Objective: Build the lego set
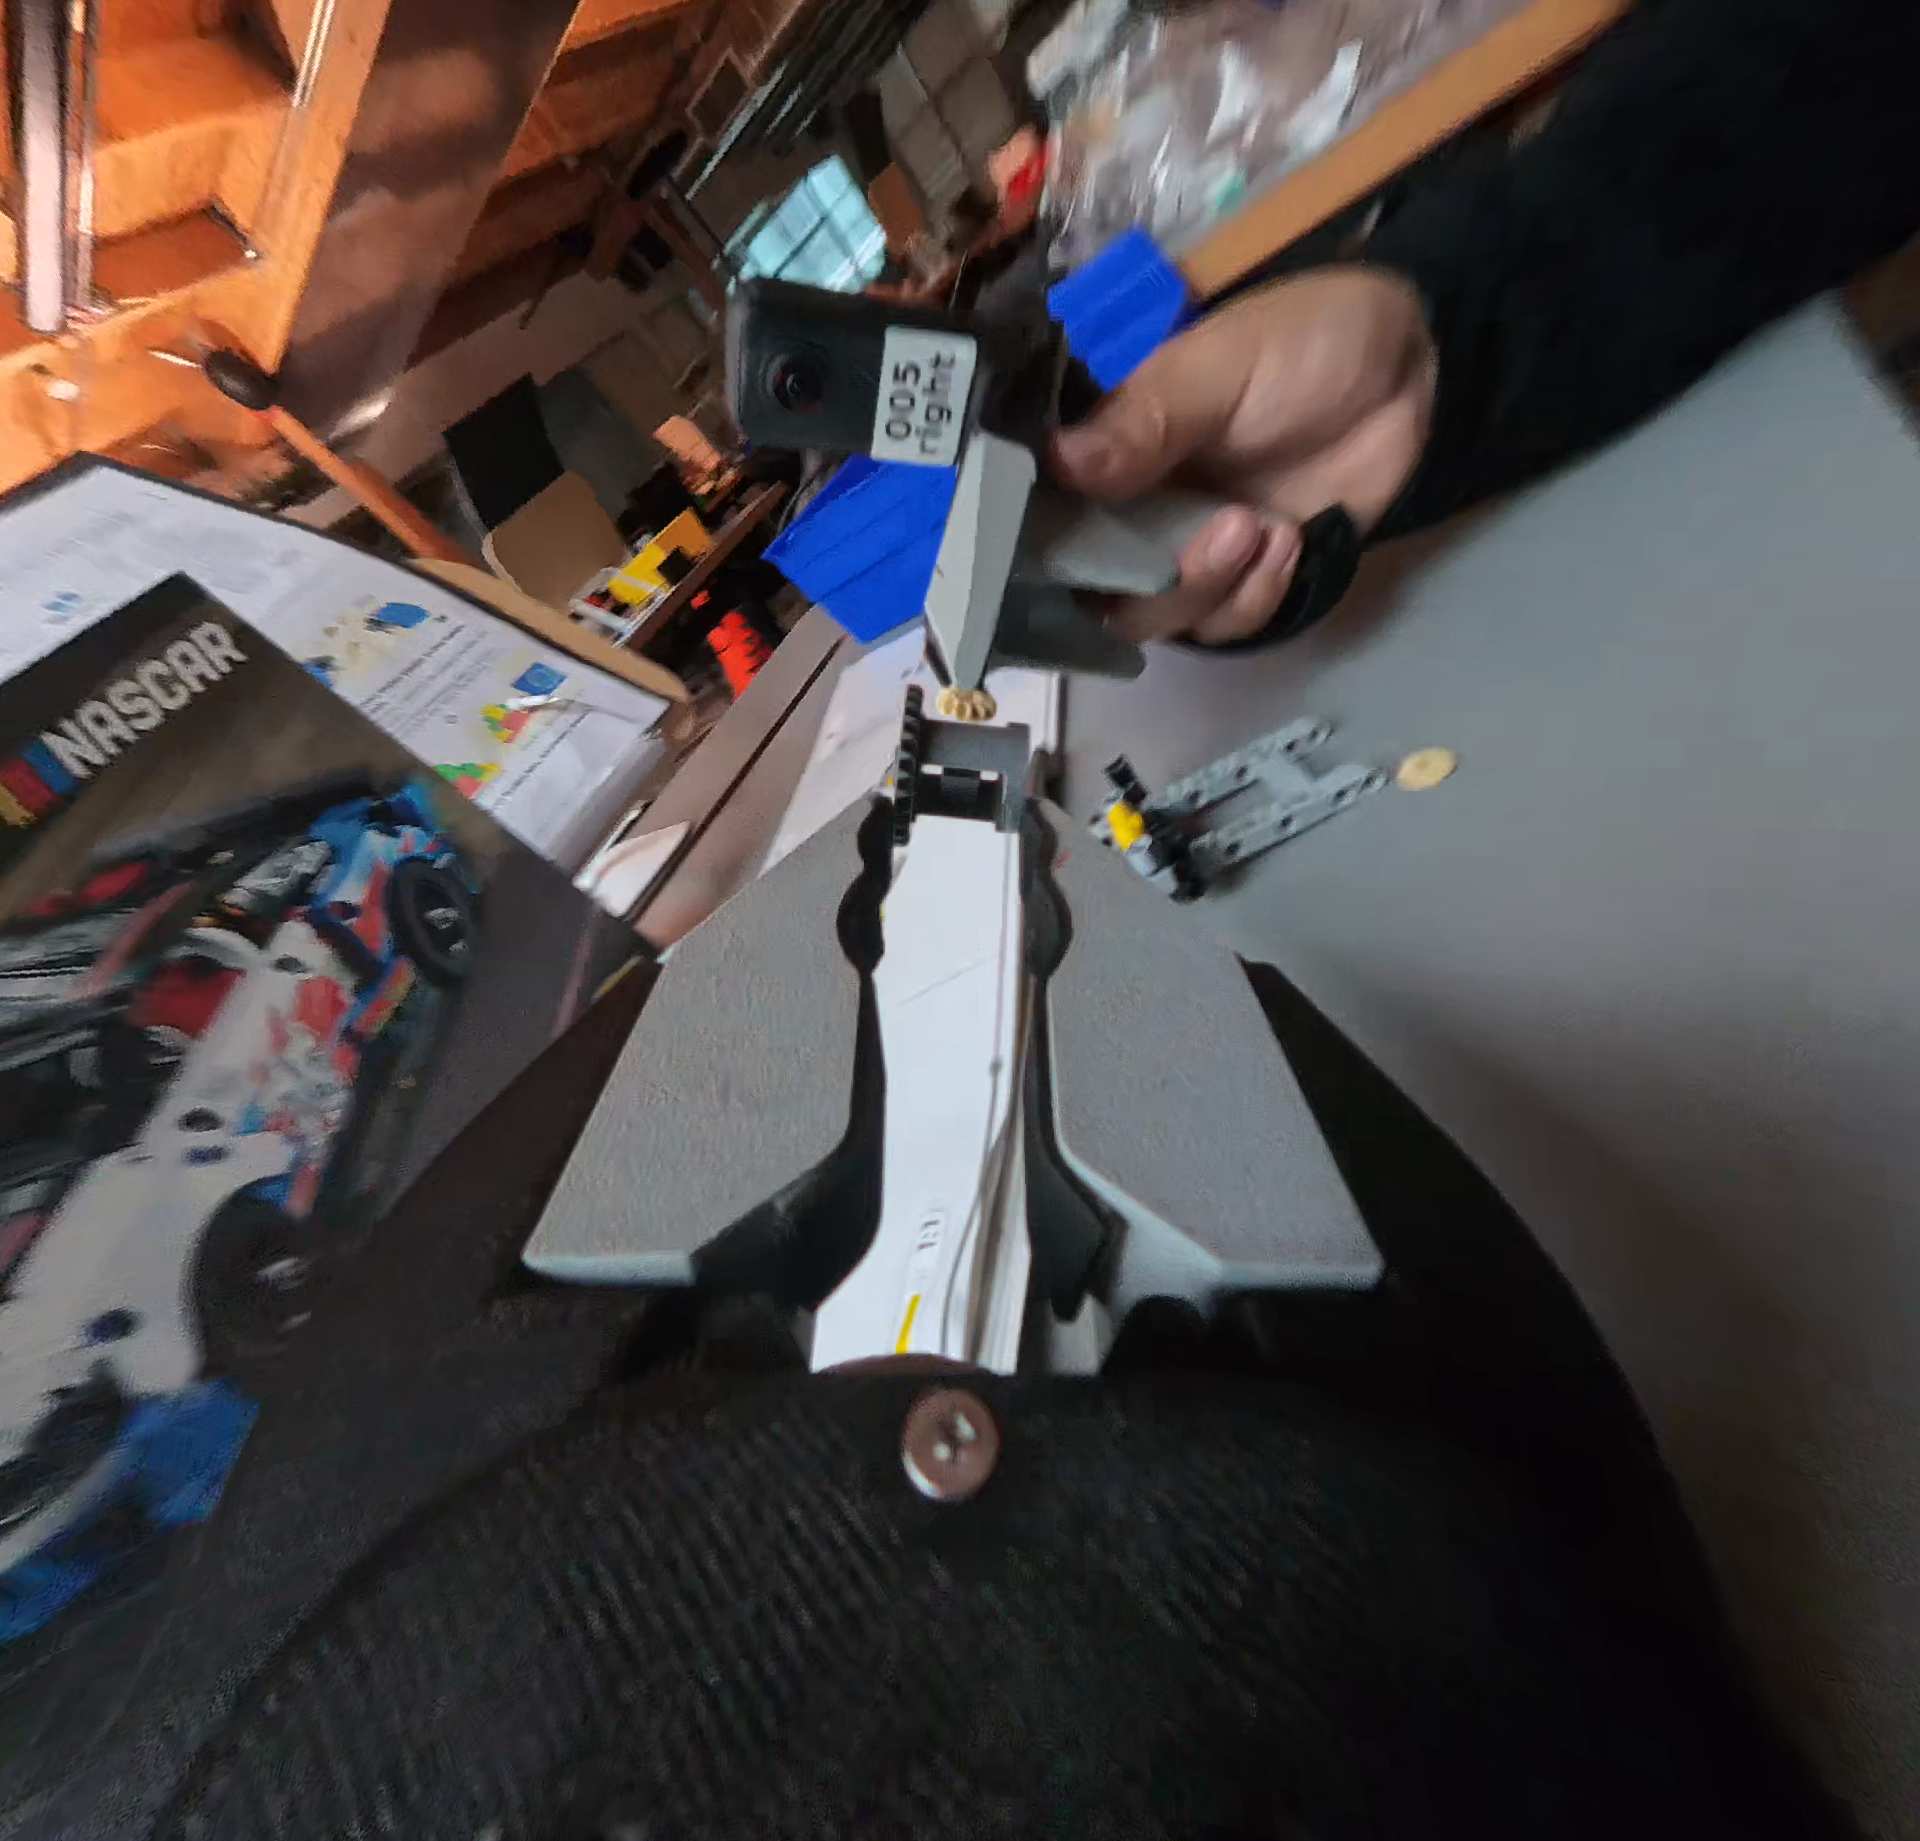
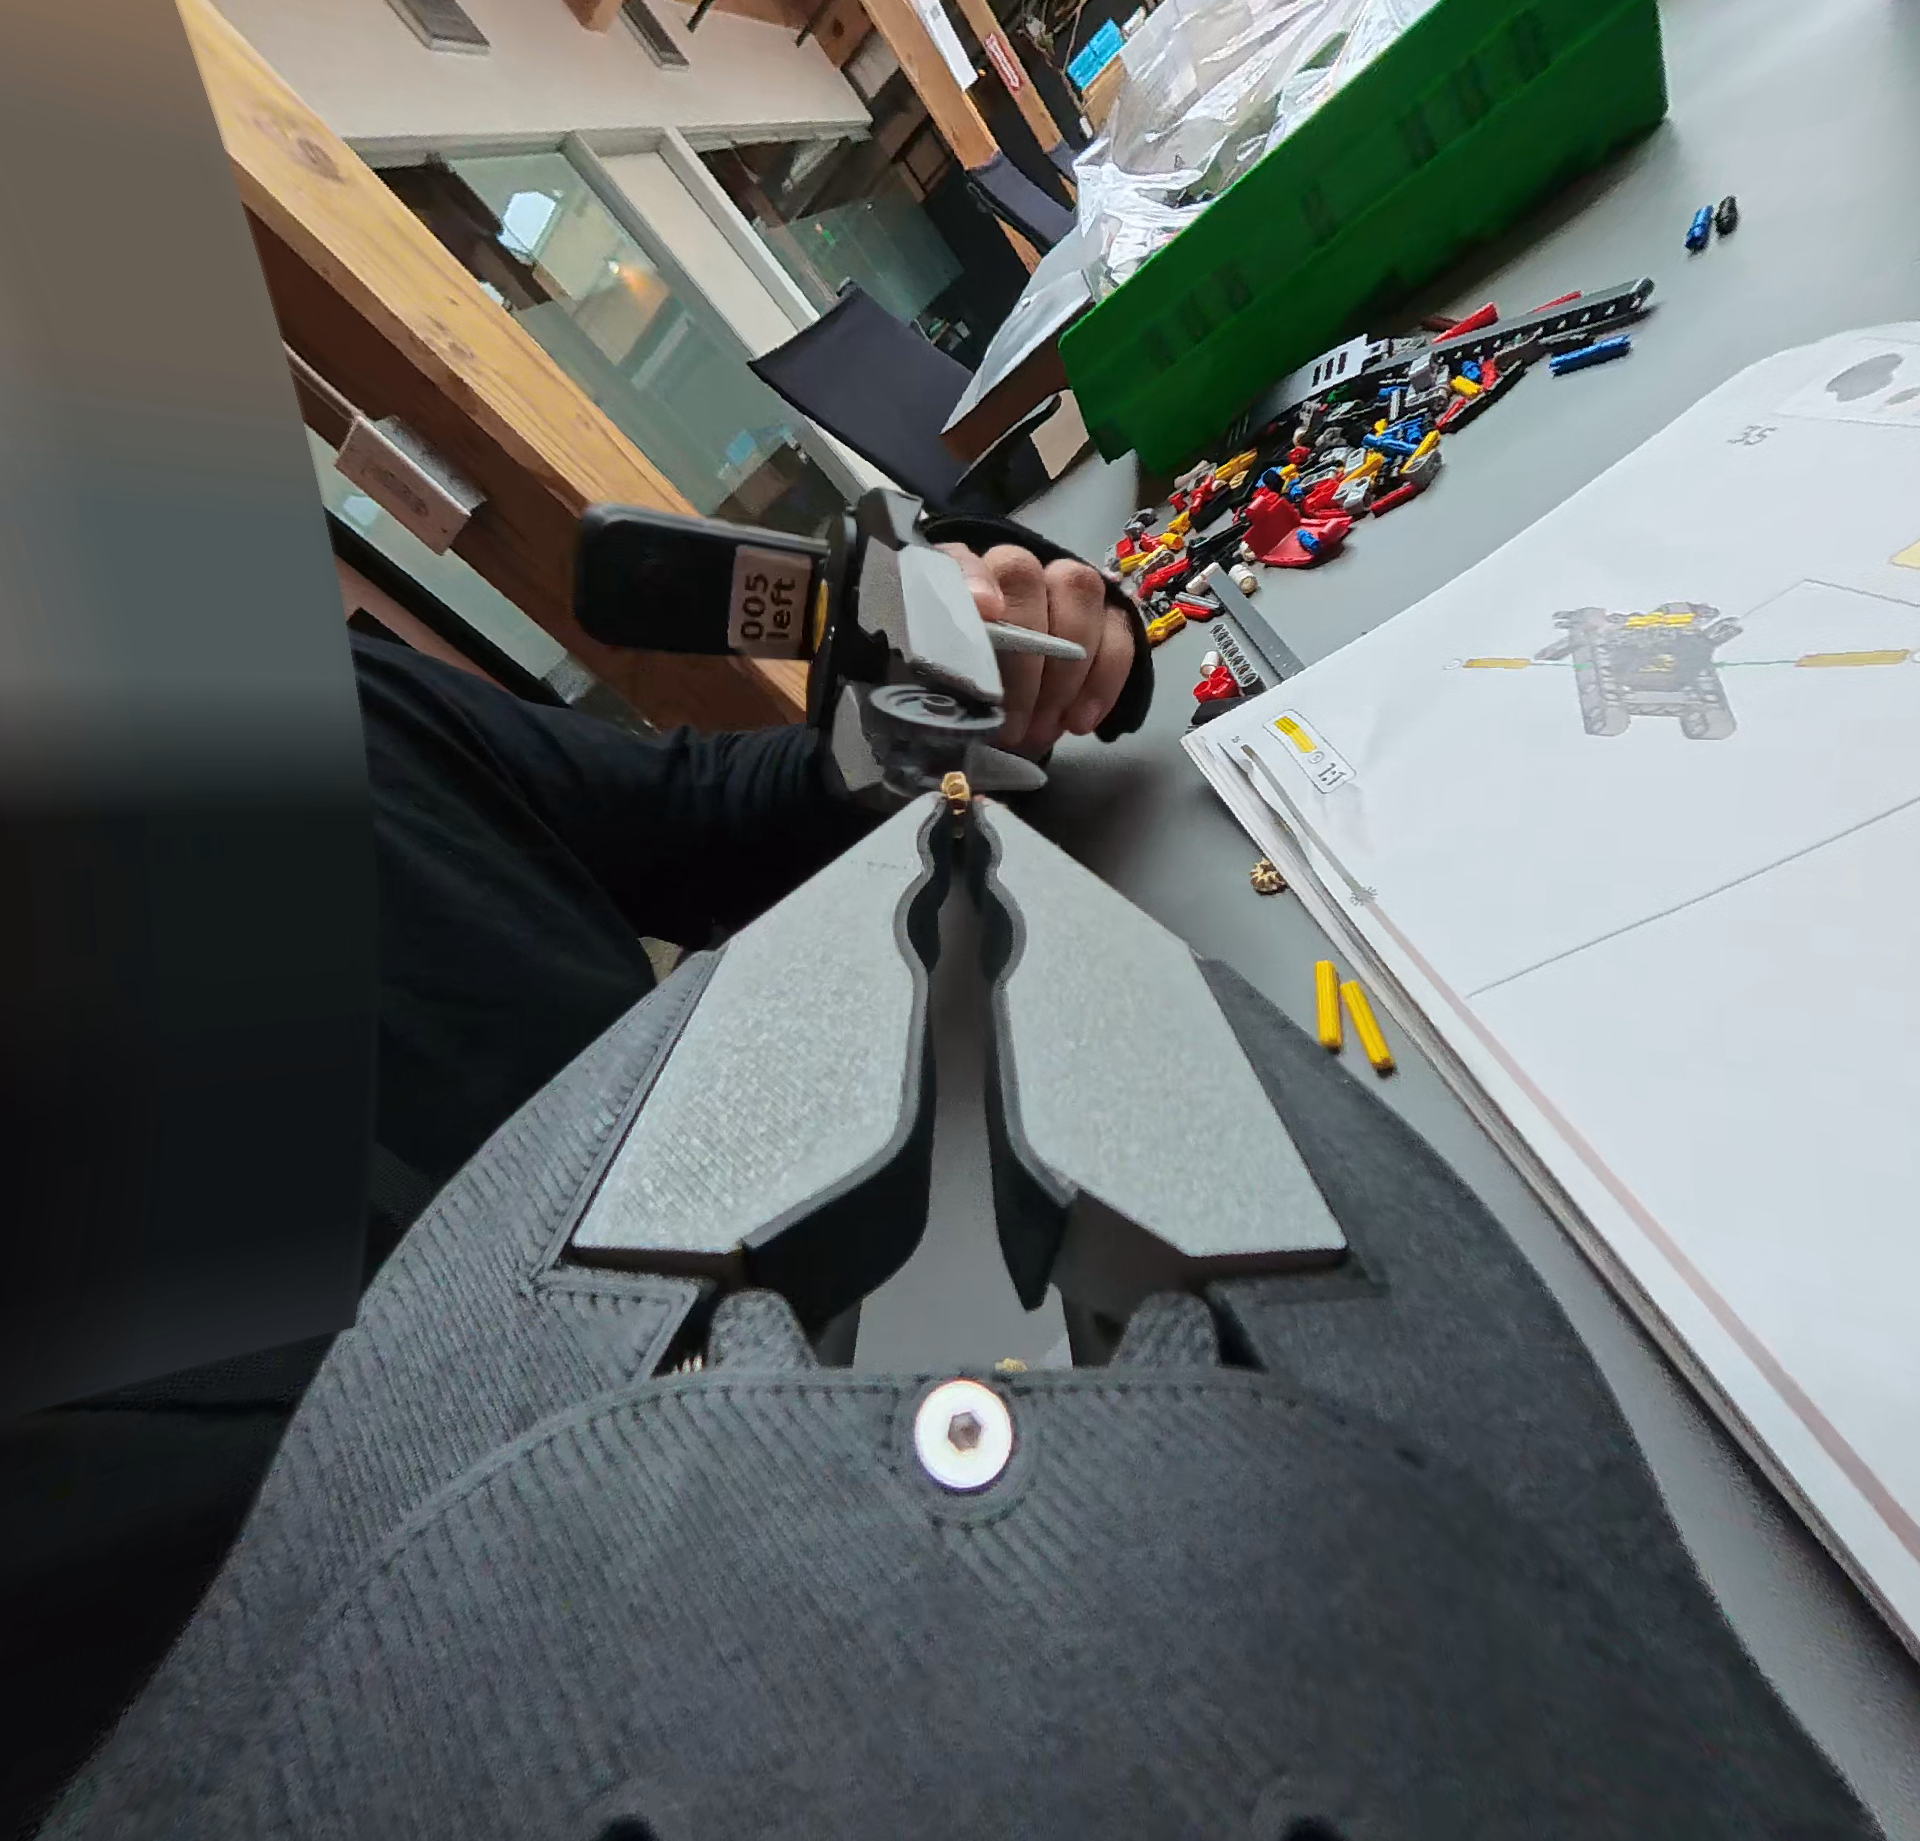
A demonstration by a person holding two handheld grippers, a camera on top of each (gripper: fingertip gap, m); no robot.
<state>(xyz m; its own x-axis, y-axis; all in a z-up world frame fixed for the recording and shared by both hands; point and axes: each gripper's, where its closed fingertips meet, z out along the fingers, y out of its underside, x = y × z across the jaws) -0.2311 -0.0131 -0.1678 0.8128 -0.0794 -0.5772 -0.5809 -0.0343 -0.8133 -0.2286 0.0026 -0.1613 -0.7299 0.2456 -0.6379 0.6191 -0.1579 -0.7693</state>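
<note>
In the left wrist view my left gripper (image 1: 961, 804) is shut on a dark grey housing piece (image 1: 977, 757) with a black gear (image 1: 912, 752) on its left side. My right gripper (image 1: 961, 677) comes in from the upper right, shut on a small tan gear (image 1: 964, 703), which sits right at the top of the housing. In the right wrist view my right gripper (image 2: 956, 812) pinches the tan gear (image 2: 954, 789) at its tips, just in front of the left gripper (image 2: 940, 742) and the black gear (image 2: 930, 716).
A grey Technic frame assembly (image 1: 1236, 804) and a loose tan gear (image 1: 1425, 767) lie on the grey table (image 1: 1610, 960). The set's box (image 1: 208, 960) is at the left. The open instruction booklet (image 2: 1610, 856), two yellow axles (image 2: 1351, 1022), a pile of loose parts (image 2: 1330, 472) and a green bin (image 2: 1351, 233) lie at the right. Less than 4 cm separates the two grippers' tips.
</note>
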